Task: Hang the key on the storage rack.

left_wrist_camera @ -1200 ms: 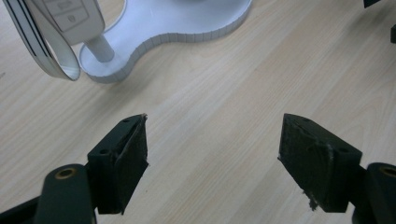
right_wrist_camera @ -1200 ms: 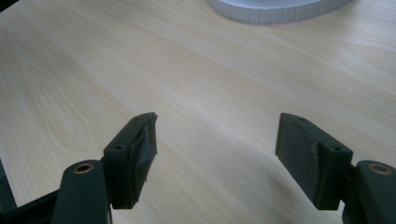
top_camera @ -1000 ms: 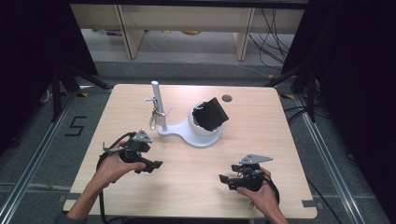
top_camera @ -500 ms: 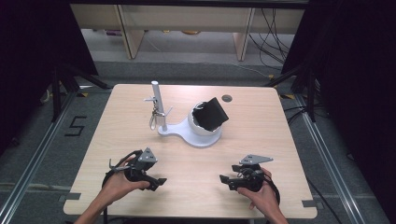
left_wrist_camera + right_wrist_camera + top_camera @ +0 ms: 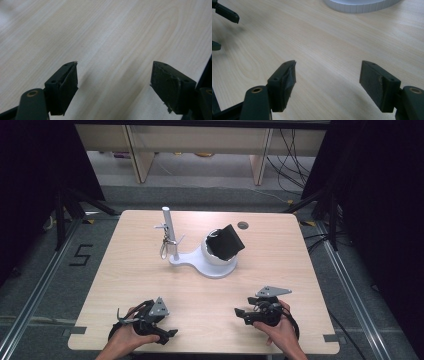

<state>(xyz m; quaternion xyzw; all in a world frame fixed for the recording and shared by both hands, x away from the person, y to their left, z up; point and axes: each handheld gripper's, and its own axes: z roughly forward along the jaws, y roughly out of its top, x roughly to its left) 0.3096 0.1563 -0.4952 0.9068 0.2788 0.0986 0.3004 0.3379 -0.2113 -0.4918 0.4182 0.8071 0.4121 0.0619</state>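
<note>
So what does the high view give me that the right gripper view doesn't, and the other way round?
High view alone: the white stand's post with a key ring hanging from it, the black block in its cup, both hands. Right gripper view alone: the right gripper up close, jaws wide apart with nothing between them. Both: the wooden table, the stand's white base, and the left gripper.

1. Light wooden table (image 5: 125,270) sits centre, its pale grain bright under even overhead light.
2. Grey floor (image 5: 45,285) all around, with a black "5" (image 5: 80,255) marked at the left.
3. Black curtains (image 5: 30,165) hang dark on both sides.
4. Beyond the table, pale wooden furniture legs (image 5: 134,150) stand on a lighter floor.
5. Black cables (image 5: 287,150) trail down at the back right.
</note>
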